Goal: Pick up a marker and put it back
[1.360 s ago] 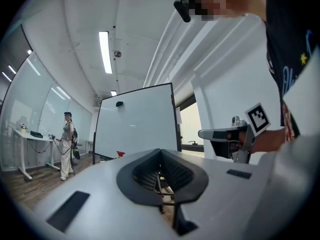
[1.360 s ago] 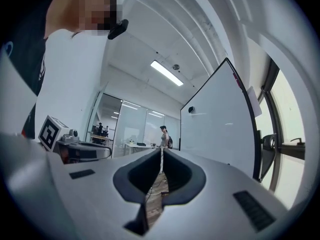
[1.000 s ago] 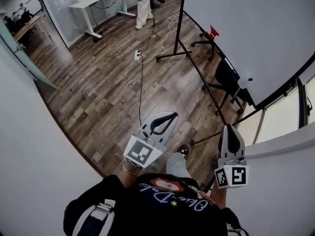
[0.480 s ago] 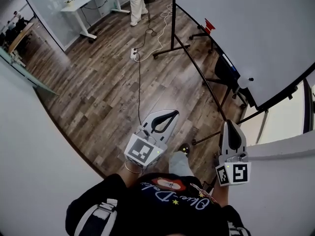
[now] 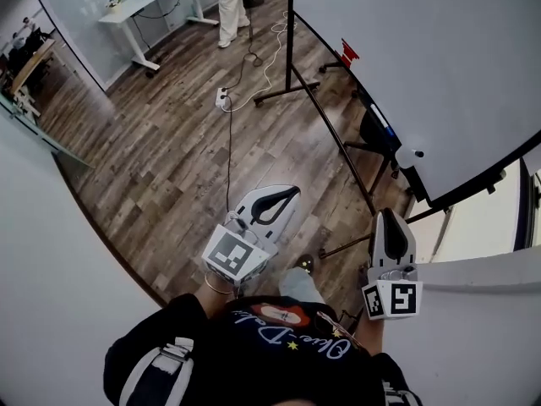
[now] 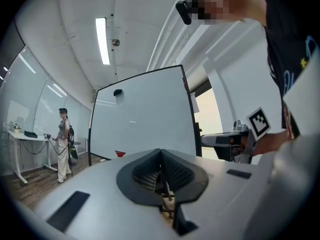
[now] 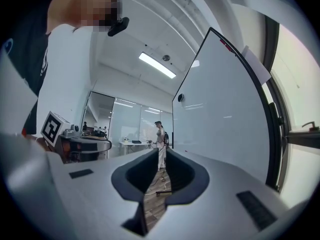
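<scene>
Only at the approach step. My right gripper [image 5: 390,220] is just cracking open with nothing in it, and my left gripper [image 5: 286,193] is pinched together, empty. The marker [image 5: 379,117] (the blue one, I think) sits along the whiteboard [image 5: 439,57] ledge, well apart. Next I'd need to reach over and line up on it.

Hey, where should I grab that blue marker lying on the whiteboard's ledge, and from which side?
Take the blue marker round the middle of its barrel, coming from the room side and above. It looks to lie lengthwise along the ledge with the whiteboard right behind it, so close across its width.
</scene>
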`<control>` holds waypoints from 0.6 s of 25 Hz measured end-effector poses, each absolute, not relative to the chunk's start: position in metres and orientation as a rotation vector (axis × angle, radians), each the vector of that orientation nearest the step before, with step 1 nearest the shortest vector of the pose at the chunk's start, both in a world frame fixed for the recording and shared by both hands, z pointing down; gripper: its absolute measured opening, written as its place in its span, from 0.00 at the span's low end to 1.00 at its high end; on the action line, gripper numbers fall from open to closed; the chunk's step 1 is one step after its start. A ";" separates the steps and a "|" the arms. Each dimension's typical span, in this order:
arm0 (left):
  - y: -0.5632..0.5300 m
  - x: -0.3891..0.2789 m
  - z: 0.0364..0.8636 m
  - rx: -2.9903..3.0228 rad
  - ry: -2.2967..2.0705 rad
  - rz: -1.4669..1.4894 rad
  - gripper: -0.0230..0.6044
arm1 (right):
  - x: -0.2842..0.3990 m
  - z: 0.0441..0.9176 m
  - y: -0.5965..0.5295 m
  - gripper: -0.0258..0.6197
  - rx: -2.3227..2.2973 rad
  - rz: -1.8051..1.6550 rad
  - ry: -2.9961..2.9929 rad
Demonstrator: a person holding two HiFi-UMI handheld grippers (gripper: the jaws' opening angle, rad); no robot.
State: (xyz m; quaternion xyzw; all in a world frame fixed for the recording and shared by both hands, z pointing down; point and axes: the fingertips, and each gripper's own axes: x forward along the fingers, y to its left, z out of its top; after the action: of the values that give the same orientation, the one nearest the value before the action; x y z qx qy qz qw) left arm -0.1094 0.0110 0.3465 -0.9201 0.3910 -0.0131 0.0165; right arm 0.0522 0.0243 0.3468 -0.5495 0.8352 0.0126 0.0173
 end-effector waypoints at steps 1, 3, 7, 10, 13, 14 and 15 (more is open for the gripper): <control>0.004 -0.107 0.346 -2.865 1.216 -0.032 0.04 | 0.057 0.347 0.020 0.09 -1.715 0.038 2.592; -0.009 -0.100 0.346 -2.874 1.219 -0.015 0.04 | 0.067 0.349 0.011 0.09 -1.735 0.032 2.584; -0.036 -0.083 0.348 -2.873 1.207 -0.004 0.04 | 0.093 0.352 -0.009 0.11 -1.793 0.050 2.563; -0.052 -0.067 0.350 -2.885 1.176 0.002 0.04 | 0.114 0.357 -0.025 0.12 -1.849 0.053 2.537; -0.068 -0.053 0.351 -2.880 1.156 -0.012 0.04 | 0.132 0.357 -0.041 0.13 -1.877 0.055 2.507; -0.073 -0.048 0.352 -2.877 1.151 -0.018 0.04 | 0.137 0.356 -0.045 0.13 -1.878 0.058 2.494; -0.078 -0.043 0.352 -2.879 1.141 -0.020 0.04 | 0.141 0.356 -0.049 0.13 -1.879 0.060 2.481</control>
State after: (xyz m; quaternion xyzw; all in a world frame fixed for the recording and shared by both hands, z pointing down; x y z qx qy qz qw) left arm -0.0432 -0.0775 0.3519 -0.9294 0.3684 -0.0065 0.0221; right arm 0.1415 -0.0486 0.3556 -0.6036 0.7969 0.0193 0.0146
